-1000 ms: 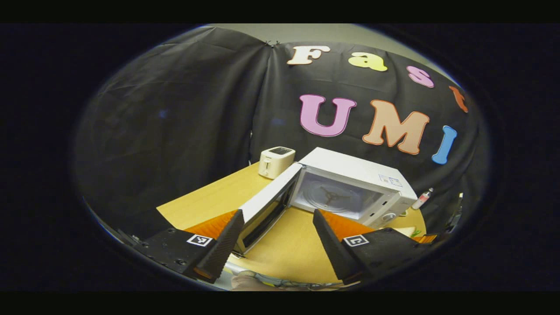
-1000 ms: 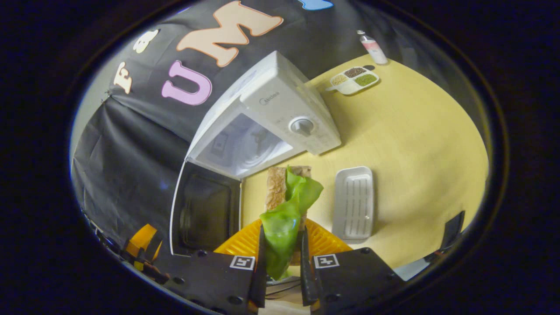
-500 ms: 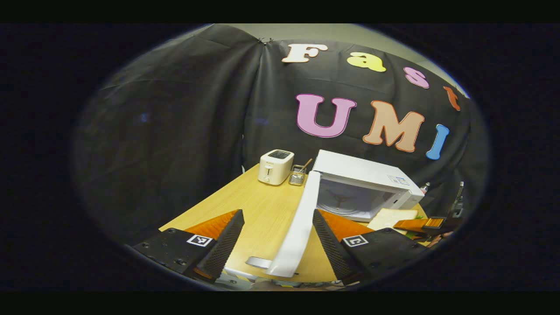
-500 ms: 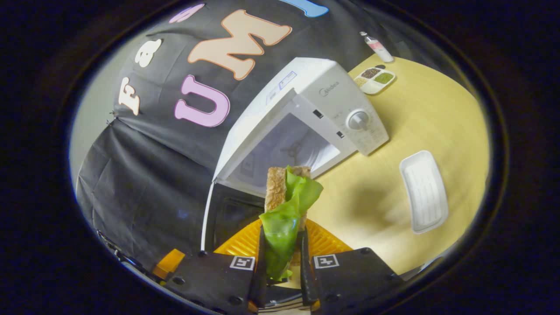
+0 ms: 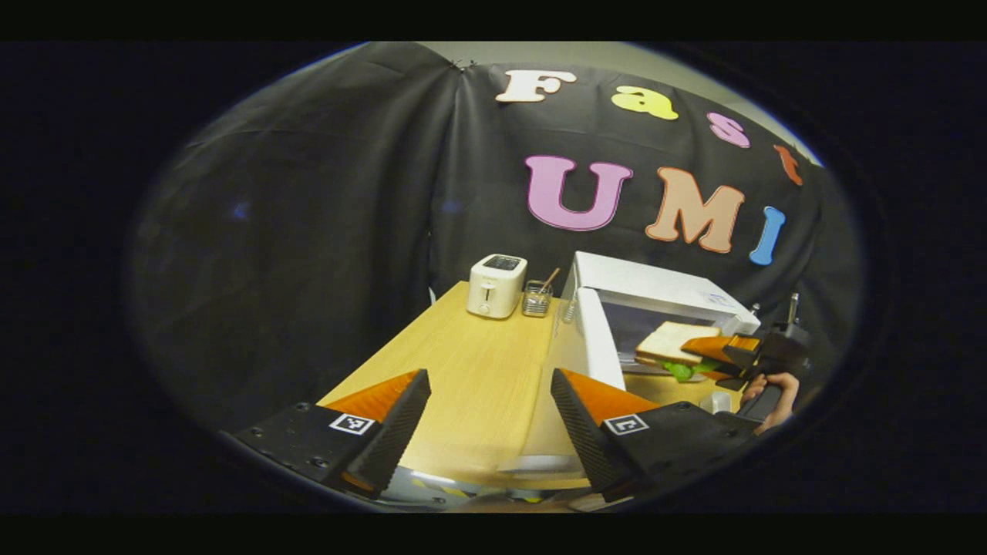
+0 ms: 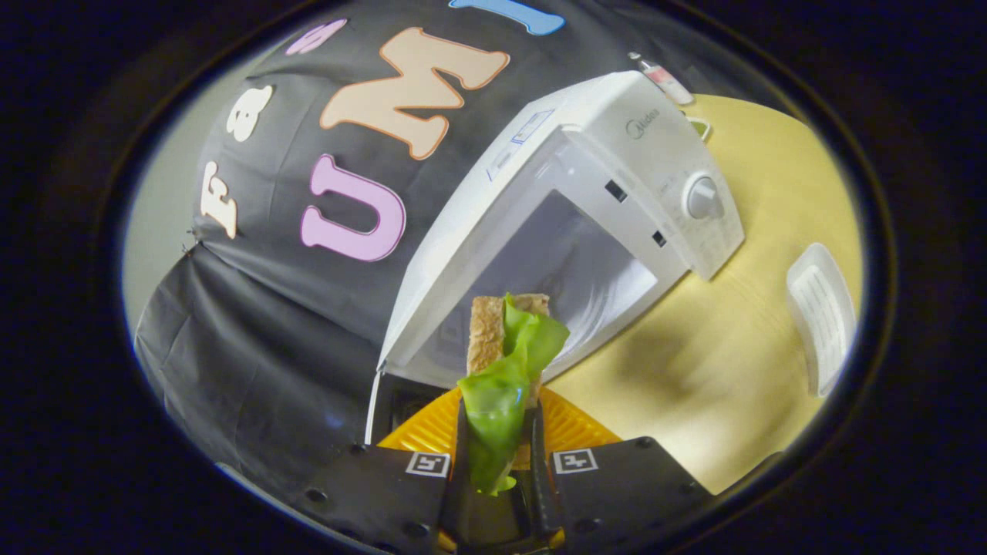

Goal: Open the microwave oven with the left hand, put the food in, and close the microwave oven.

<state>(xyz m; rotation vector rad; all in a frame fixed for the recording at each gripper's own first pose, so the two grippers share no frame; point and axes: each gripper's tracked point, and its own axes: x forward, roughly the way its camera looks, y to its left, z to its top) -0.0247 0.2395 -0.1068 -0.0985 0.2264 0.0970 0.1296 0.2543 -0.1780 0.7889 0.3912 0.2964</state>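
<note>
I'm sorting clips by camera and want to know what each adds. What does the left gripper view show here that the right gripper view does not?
Left gripper view alone: a toaster and a small wire holder at the table's back edge, its own open hand-held gripper, and the hand carrying the other one.

Right gripper view alone: the microwave's dial, a white tray, and a bottle behind the oven.

Both: the open microwave and the sandwich clamped in the right hand-held gripper.
</note>
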